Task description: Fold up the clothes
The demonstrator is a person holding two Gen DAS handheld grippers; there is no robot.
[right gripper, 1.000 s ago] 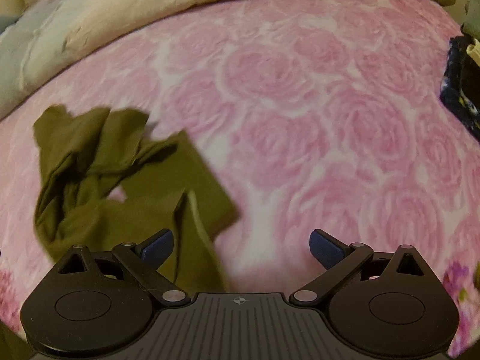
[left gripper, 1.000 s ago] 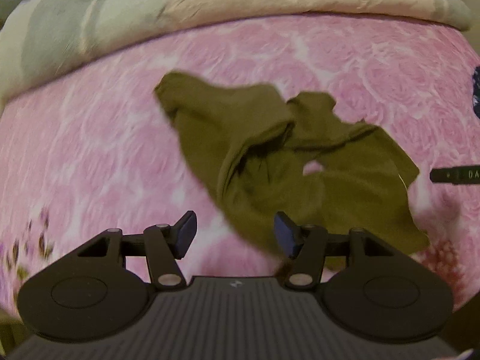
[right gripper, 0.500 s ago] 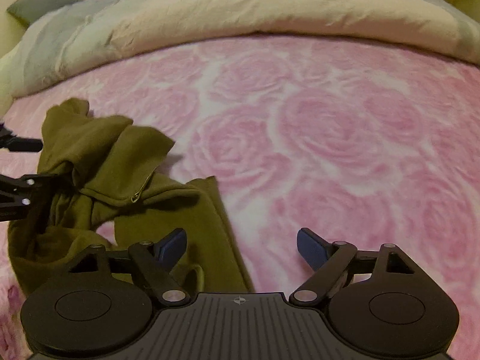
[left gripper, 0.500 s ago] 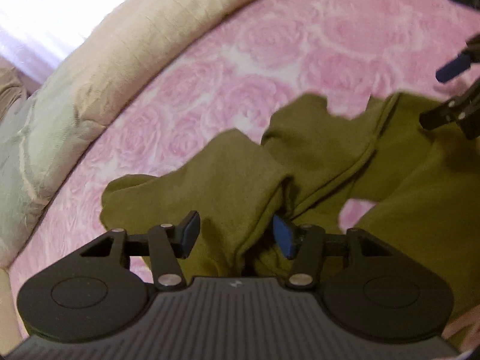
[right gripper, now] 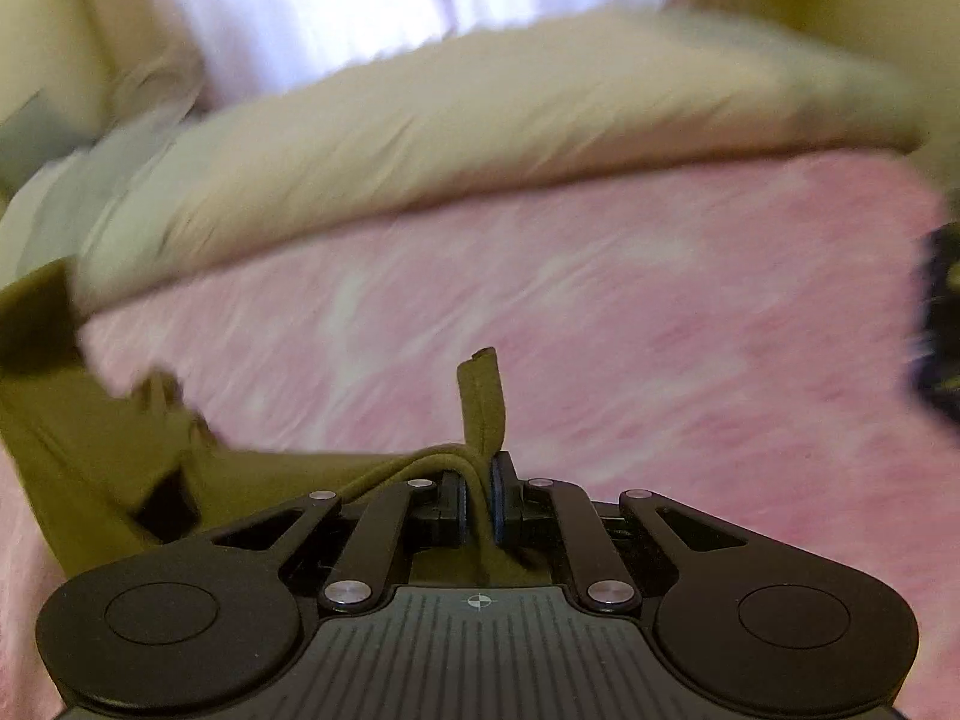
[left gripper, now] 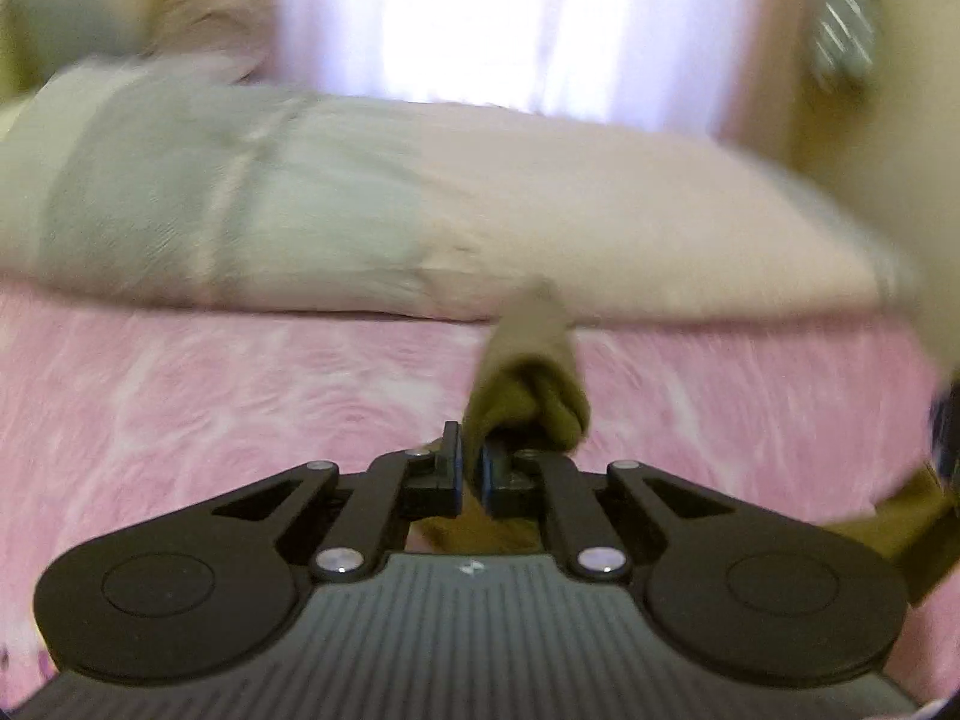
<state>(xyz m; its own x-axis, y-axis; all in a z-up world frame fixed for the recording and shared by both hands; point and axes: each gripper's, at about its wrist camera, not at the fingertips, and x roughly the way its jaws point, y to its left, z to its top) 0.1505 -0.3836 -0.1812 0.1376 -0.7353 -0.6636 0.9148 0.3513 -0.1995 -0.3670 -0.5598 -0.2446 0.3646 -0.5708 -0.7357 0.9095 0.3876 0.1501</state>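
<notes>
Both views sit just behind their own fingers and look forward and downward across the bed. The left wrist view faces the pink bedspread [left gripper: 240, 396], with the pale duvet [left gripper: 420, 210] across mid-frame and a bright curtain [left gripper: 480, 18] at the top. The right wrist view tilts, so its bedspread [right gripper: 660, 312] and duvet [right gripper: 480, 120] slope. They share these, and the olive garment [left gripper: 528, 384] close at each frame's lower centre [right gripper: 480, 402].

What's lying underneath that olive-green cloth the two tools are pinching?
Under the olive-green cloth lies the pink rose-patterned bedspread. Where the cloth hangs at the left, it hides whatever is beneath it.
</notes>
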